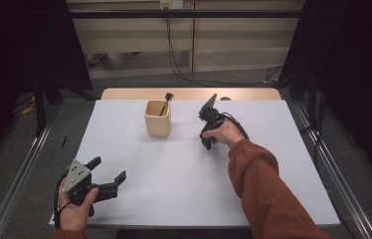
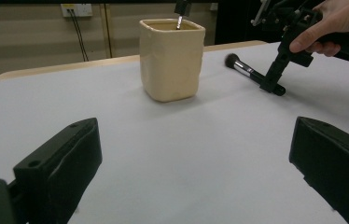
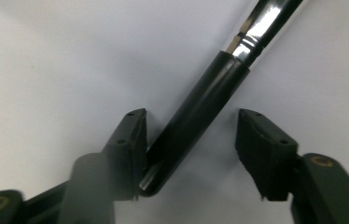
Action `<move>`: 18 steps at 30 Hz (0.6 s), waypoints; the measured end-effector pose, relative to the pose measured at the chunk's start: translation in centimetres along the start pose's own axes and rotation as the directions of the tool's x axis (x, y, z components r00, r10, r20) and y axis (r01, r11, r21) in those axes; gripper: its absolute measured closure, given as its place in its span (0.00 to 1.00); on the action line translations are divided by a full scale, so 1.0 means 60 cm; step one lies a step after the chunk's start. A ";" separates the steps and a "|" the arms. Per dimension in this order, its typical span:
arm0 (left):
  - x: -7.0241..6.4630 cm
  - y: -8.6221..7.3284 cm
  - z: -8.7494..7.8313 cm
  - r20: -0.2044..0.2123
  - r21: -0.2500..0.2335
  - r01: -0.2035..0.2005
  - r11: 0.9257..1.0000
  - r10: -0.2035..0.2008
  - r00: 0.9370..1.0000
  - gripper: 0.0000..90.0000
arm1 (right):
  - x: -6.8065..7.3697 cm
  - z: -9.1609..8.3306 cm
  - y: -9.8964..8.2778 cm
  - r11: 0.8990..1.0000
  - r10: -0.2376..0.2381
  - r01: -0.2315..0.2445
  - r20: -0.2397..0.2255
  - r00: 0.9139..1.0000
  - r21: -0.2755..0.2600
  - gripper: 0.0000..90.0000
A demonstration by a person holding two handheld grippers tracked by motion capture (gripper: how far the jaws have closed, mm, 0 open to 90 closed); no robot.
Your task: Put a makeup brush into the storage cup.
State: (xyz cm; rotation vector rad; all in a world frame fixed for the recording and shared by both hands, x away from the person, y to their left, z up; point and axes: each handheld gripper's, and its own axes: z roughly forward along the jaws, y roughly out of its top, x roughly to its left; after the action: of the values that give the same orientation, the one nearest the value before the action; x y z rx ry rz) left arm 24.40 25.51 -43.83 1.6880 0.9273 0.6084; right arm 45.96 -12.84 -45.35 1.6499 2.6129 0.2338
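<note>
A black-handled makeup brush (image 3: pixel 196 116) with a silver ferrule lies on the white table; in the left gripper view the brush (image 2: pixel 247 72) points its bristles toward the cup. My right gripper (image 3: pixel 191 115) points down over its handle end, which touches one pad while a gap stays at the other. This right gripper (image 1: pixel 208 119) stands right of a beige square cup (image 1: pixel 157 118), which holds another brush (image 1: pixel 166 102). At the near left corner, my left gripper (image 1: pixel 109 168) rests open with nothing between its jaws, facing the cup (image 2: pixel 171 59).
The white table top (image 1: pixel 174 169) has free room in the middle and at the right. A wooden edge (image 1: pixel 189 93) runs along the far side. Cables (image 1: pixel 189 74) trail on the floor beyond, and metal rails flank the table.
</note>
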 end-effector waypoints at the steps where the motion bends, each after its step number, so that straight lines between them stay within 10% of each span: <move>1: 0.000 0.000 0.000 0.002 0.001 -0.003 1.000 0.003 1.000 0.03 | 0.000 0.000 0.000 1.000 0.005 -0.005 0.010 1.000 -0.001 0.52; 18: 0.002 -0.001 0.001 -0.006 0.008 0.000 1.000 0.001 1.000 0.02 | -0.010 -0.004 0.001 0.999 0.027 -0.028 0.019 0.999 0.038 0.81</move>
State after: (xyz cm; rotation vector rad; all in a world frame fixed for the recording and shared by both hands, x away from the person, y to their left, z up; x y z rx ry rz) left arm 24.49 25.58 -43.91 1.6943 0.9346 0.6111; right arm 46.23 -13.38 -45.12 1.6921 2.5992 0.1706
